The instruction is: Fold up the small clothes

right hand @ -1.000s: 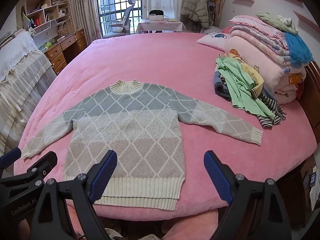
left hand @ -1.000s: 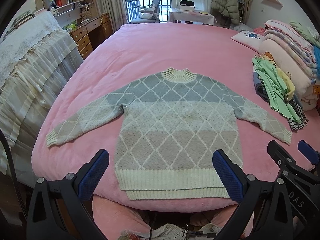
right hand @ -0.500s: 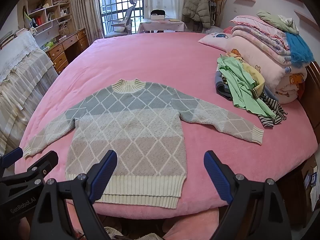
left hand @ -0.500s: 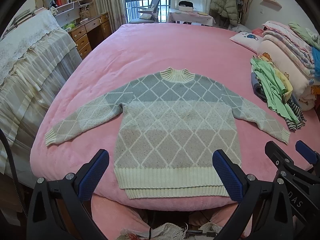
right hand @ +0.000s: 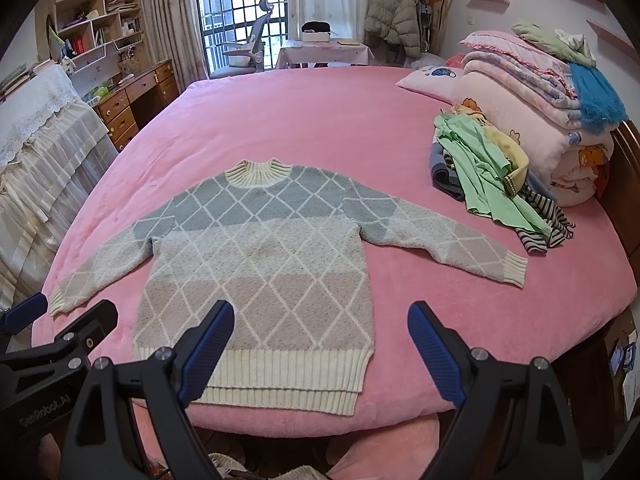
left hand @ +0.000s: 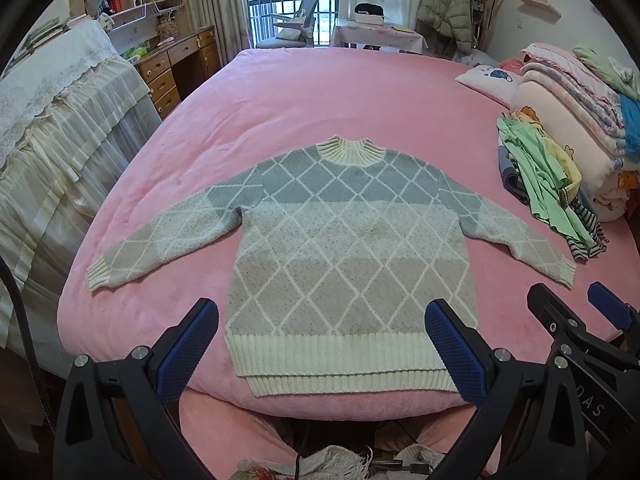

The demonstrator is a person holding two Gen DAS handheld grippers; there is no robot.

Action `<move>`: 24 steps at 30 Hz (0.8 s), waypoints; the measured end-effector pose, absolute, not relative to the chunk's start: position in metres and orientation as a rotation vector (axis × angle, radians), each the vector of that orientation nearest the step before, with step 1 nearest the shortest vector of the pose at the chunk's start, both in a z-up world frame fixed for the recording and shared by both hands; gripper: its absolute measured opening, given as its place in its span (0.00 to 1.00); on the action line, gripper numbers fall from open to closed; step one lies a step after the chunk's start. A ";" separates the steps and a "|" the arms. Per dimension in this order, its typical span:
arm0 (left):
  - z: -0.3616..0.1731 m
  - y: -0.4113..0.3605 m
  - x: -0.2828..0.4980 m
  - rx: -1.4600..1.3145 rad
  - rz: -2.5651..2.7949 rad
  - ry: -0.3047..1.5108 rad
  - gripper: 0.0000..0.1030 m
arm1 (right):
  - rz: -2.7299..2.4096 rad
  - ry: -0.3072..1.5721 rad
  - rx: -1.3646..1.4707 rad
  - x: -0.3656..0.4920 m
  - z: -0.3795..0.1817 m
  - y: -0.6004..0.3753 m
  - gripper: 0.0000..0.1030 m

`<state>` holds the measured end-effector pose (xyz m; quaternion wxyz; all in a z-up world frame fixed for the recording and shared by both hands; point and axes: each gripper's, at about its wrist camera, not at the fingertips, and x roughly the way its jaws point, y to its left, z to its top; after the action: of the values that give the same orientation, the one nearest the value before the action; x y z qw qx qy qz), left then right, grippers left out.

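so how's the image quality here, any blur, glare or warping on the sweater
Left wrist view: the sweater is sharp and evenly lit, without glare; fisheye bows the bed edges and blackens the corners. Right wrist view: equally sharp, soft daylight from the window, the same barrel warp.

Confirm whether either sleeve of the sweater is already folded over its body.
No: in the right wrist view both sleeves of the sweater lie spread flat on the pink bed.

Black gripper frames, silver screws, blue textured fingers [left hand: 188, 348].
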<state>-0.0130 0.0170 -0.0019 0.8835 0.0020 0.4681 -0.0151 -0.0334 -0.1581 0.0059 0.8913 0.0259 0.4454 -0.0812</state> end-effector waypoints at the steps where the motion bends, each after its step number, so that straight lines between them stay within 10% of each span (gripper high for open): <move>1: -0.002 0.018 -0.013 -0.002 -0.034 0.977 1.00 | -0.168 0.926 0.053 -0.033 0.006 -0.158 0.87; 24: -0.003 0.003 -0.030 0.049 -0.033 0.975 1.00 | -0.176 0.910 0.052 -0.054 0.008 -0.162 0.87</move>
<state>-0.0300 0.0035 -0.0029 0.8832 0.0234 0.4682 -0.0159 -0.0539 -0.1616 0.0077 0.8942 0.0251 0.4388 -0.0850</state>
